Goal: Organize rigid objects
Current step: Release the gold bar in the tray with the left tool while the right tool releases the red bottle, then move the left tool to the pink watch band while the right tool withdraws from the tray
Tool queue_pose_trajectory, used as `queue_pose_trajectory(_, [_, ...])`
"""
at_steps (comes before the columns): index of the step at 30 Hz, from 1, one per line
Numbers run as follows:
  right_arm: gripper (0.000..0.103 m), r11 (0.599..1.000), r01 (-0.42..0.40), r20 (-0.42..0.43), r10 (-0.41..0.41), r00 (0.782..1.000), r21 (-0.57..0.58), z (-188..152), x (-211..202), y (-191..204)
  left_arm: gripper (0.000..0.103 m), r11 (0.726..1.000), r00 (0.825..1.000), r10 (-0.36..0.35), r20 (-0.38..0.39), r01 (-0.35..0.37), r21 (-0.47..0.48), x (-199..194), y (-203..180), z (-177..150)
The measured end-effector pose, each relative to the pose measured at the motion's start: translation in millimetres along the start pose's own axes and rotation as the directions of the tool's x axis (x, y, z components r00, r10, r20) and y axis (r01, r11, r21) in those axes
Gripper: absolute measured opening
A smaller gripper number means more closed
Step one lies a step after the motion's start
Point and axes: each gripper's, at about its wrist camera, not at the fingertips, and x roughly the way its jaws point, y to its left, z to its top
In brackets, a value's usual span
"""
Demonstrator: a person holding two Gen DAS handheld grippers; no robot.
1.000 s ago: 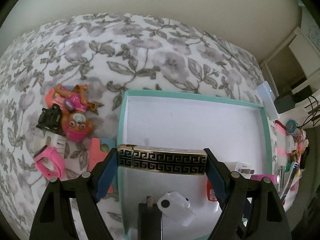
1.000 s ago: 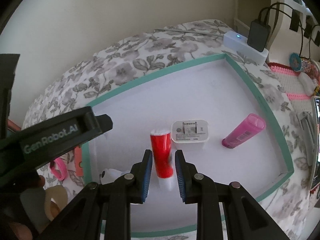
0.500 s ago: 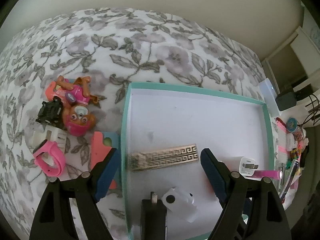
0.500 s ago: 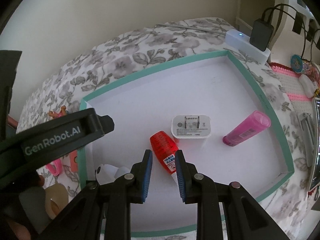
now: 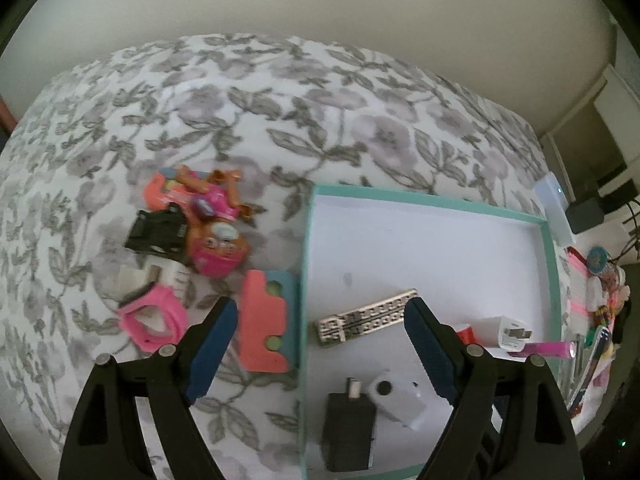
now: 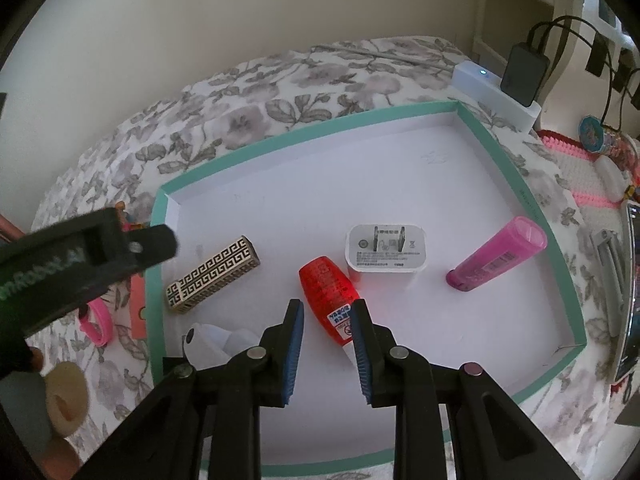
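Five things are lying inside the teal-rimmed tray (image 6: pixel 516 184): gold-patterned case (image 6: pixel 213 279), red tube (image 6: pixel 330 295), white charger (image 6: pixel 385 251), pink tube (image 6: pixel 496 260), white earbud case (image 6: pixel 208 346). Right gripper (image 6: pixel 326 354) is just opening around the red tube, its pads apart from it; left gripper (image 5: pixel 320 348) is hovering wide, empty.

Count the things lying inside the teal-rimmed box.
6: patterned gold case by the left wall, red tube and white charger mid-box, pink tube at right, white gadget and black adapter at the near edge. More may be hidden.
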Motion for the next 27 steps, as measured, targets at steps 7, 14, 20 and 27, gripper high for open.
queue_pose_trajectory(7, [0.047, 1.000, 0.020, -0.010, -0.020, 1.000, -0.016, -2, 3, 2, 0.087, 0.998, 0.998, 0.060, 0.011, -0.060, -0.032, -2, 21, 1])
queue_pose_trajectory(14, [0.059, 0.999, 0.023, 0.017, -0.022, 1.000, -0.043, -2, -5, 9, 0.087, 0.993, 0.995, 0.103, -0.001, -0.103, -0.065, -3, 42, 2])
queue_pose_trajectory(20, [0.066, 0.997, 0.028, 0.082, -0.022, 0.996, -0.074, -1, -21, 22, 0.087, 0.990, 0.996, 0.084, 0.001, -0.083, -0.110, -12, 64, 4])
queue_pose_trajectory(27, [0.069, 0.992, -0.029, 0.132, 0.045, 0.990, -0.123, 0, -30, 49, 0.087, 0.978, 0.992, 0.120, 0.024, -0.114, -0.172, -25, 101, 7])
